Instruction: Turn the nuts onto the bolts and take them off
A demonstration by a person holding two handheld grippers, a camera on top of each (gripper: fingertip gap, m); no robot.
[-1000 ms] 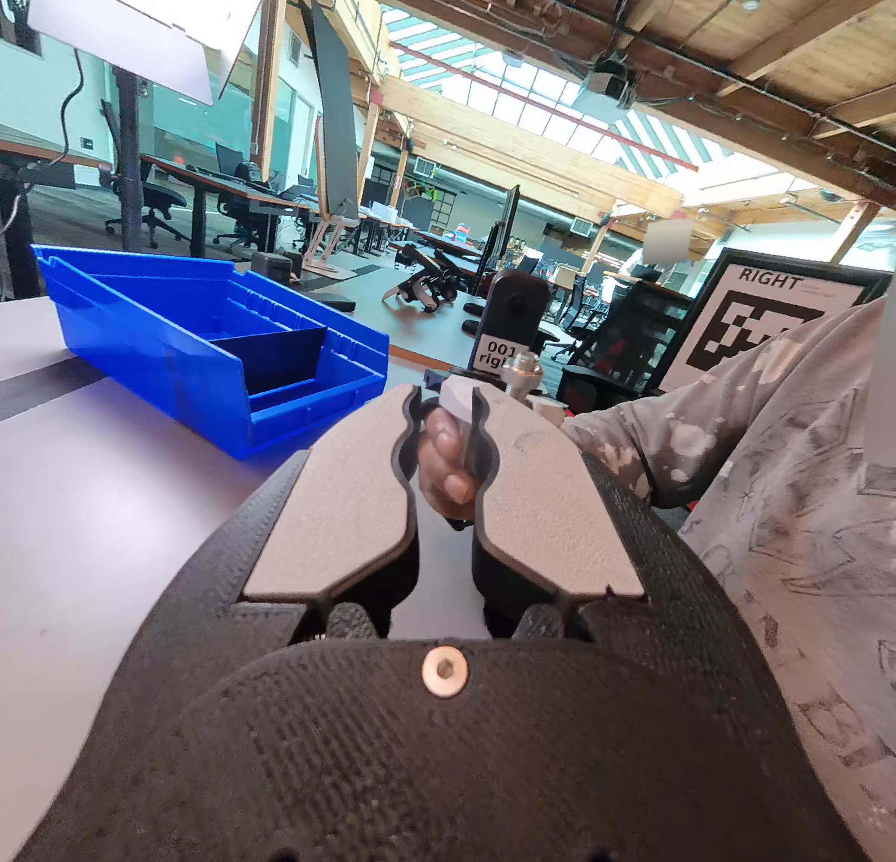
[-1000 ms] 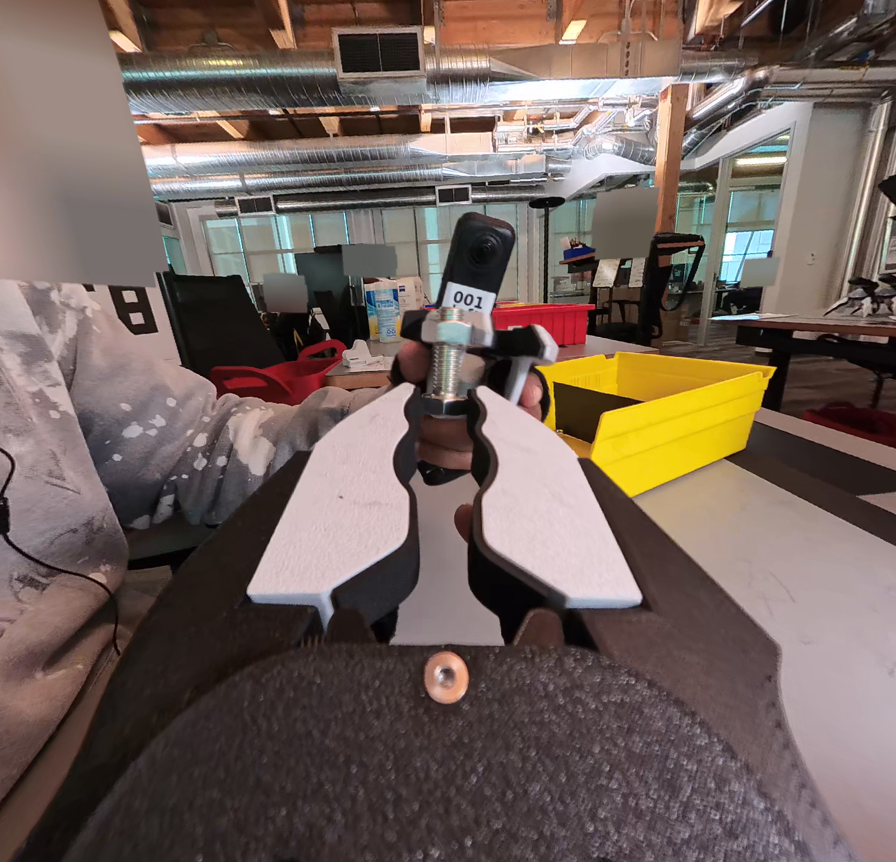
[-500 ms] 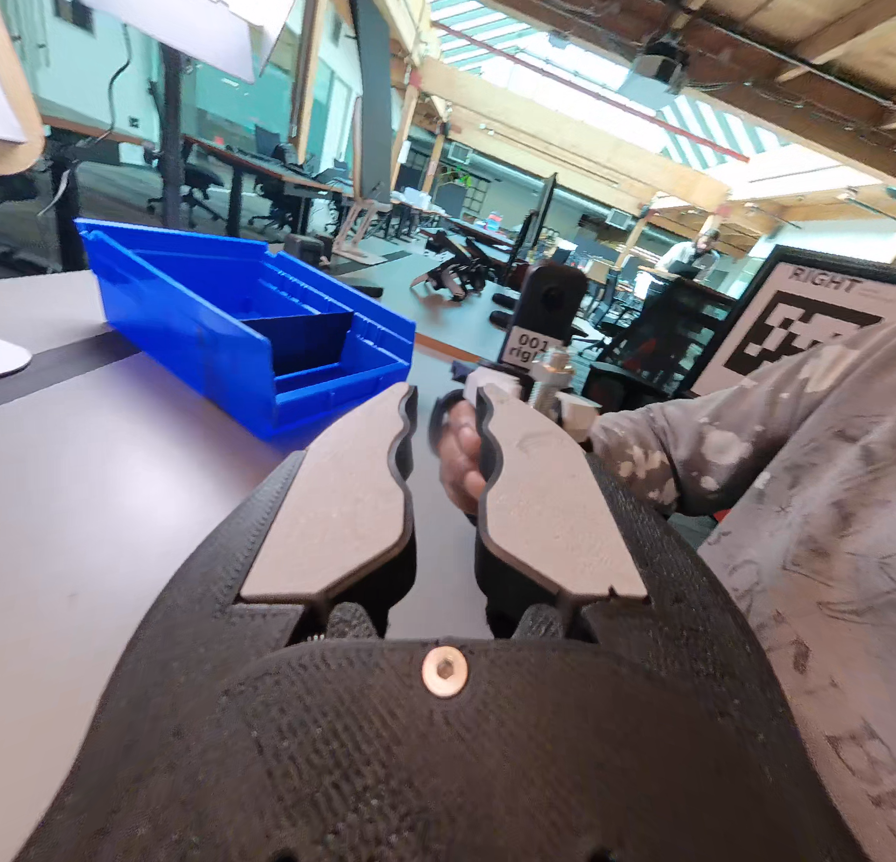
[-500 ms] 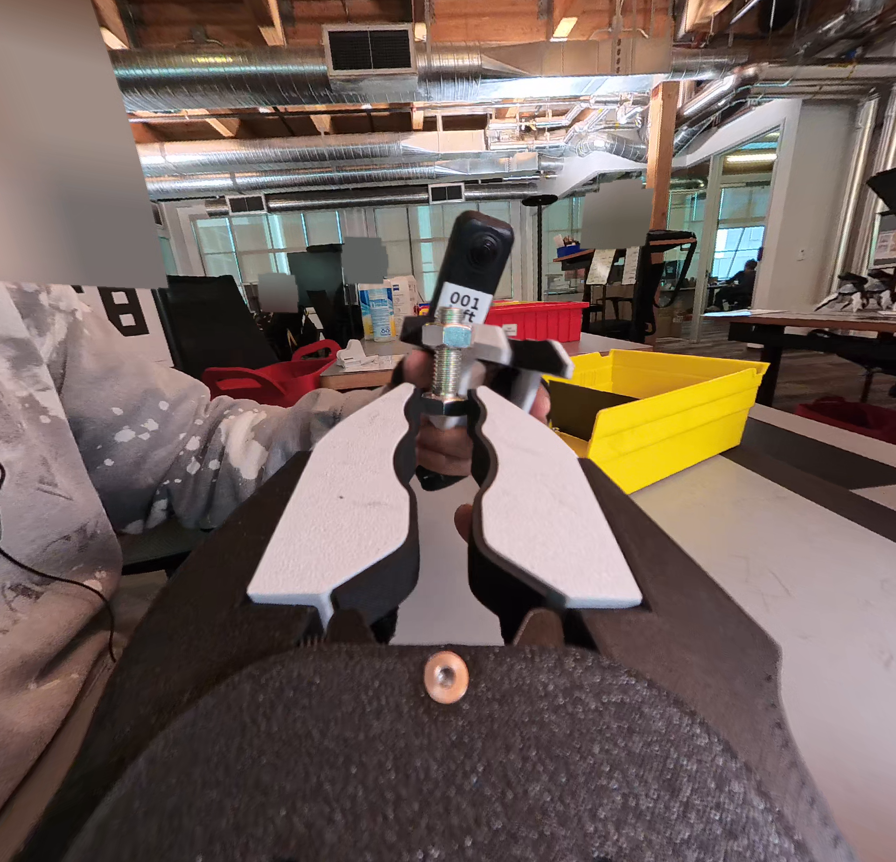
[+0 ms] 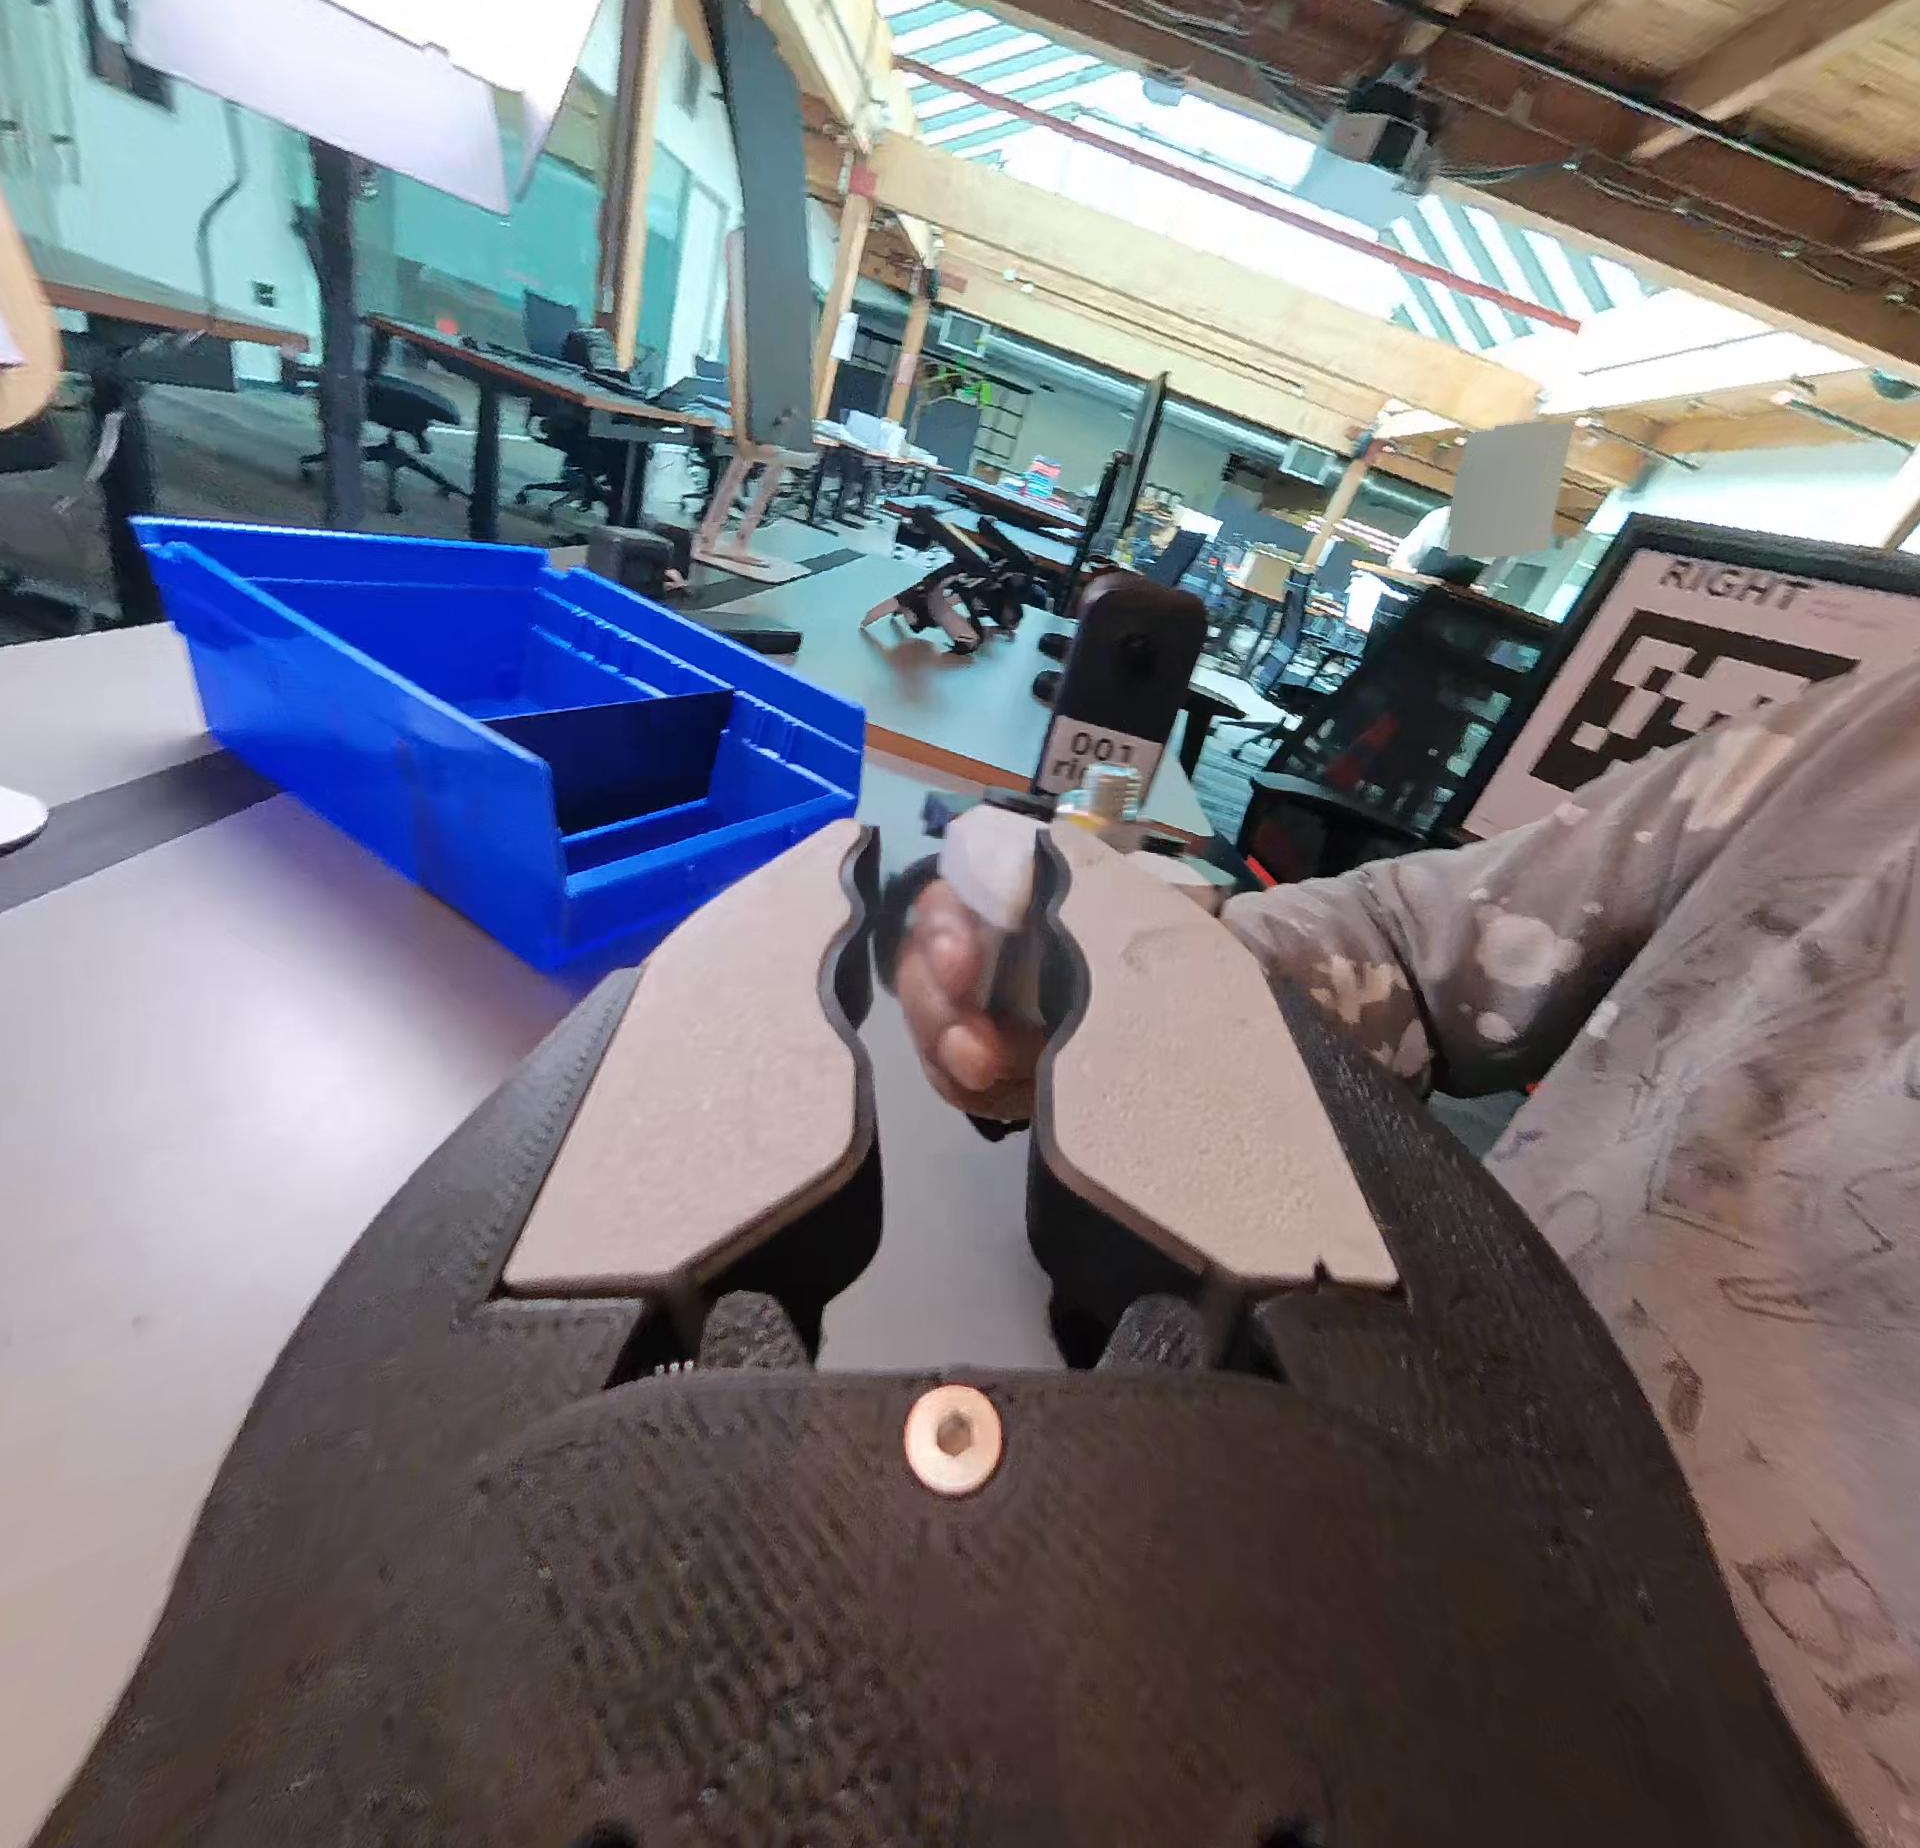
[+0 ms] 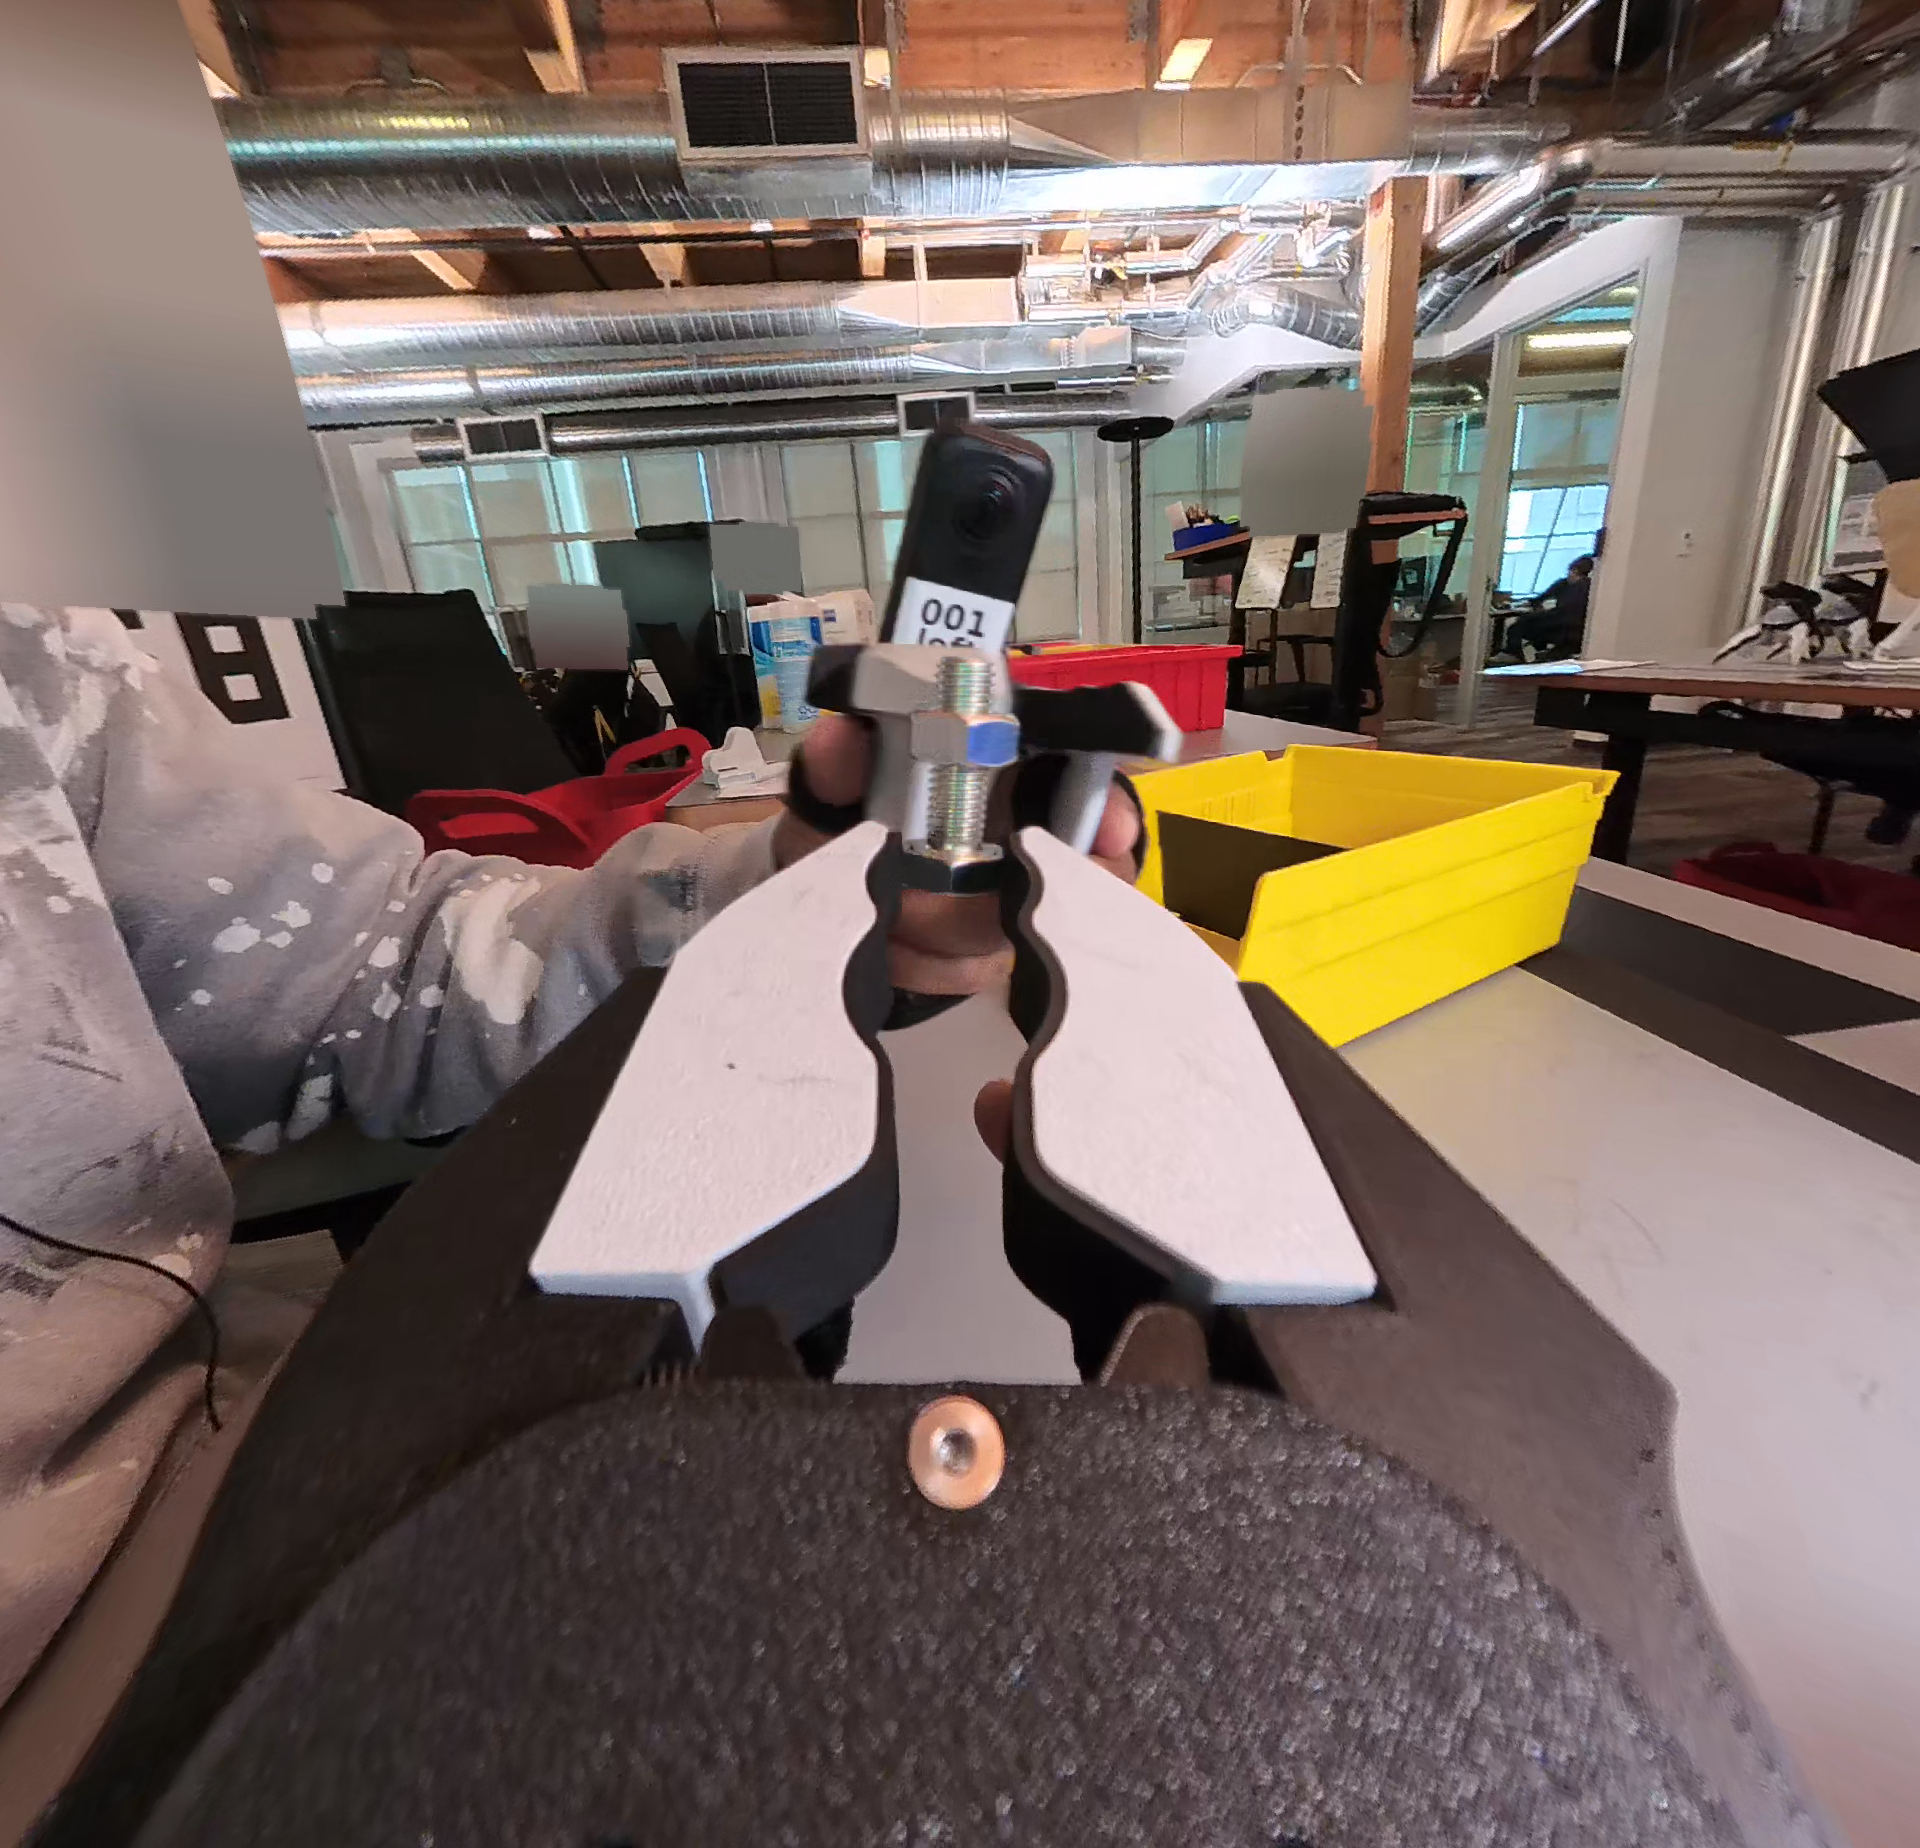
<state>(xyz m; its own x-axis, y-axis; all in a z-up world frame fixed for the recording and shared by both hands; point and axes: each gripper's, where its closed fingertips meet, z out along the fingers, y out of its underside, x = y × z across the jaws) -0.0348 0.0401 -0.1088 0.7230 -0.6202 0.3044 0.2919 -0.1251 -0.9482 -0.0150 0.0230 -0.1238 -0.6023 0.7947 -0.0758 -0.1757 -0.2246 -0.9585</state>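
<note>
One bolt (image 6: pixel 951 806) is in play, and the right gripper (image 6: pixel 954 842) clamps its hex head between nearly closed fingertips, holding the shank upright above the surface (image 6: pixel 1558 1175). A single nut (image 6: pixel 961 744), marked with a blue patch, sits partway down the threads with a short run of thread bare above it. It is started but well short of the head, so I judge the threading-on about half done and the taking-off not yet begun. Just beyond the nut, the left gripper (image 5: pixel 951 842) faces it with its fingers parted. Its own view shows nothing between them, and the bolt's tip pokes up past its right finger. Whether a finger touches the nut I cannot tell. Farther off, a yellow bin (image 6: pixel 1382 863) stands on the right side of the surface and a blue bin (image 5: pixel 499 697) on the left. No other nuts or bolts are visible. Compared with a second ago, the nut rides lower on the bolt, more thread shows above it, and the blue patch has swung round to the right, so the nut has turned. The right gripper's hold on the head is unchanged.
</note>
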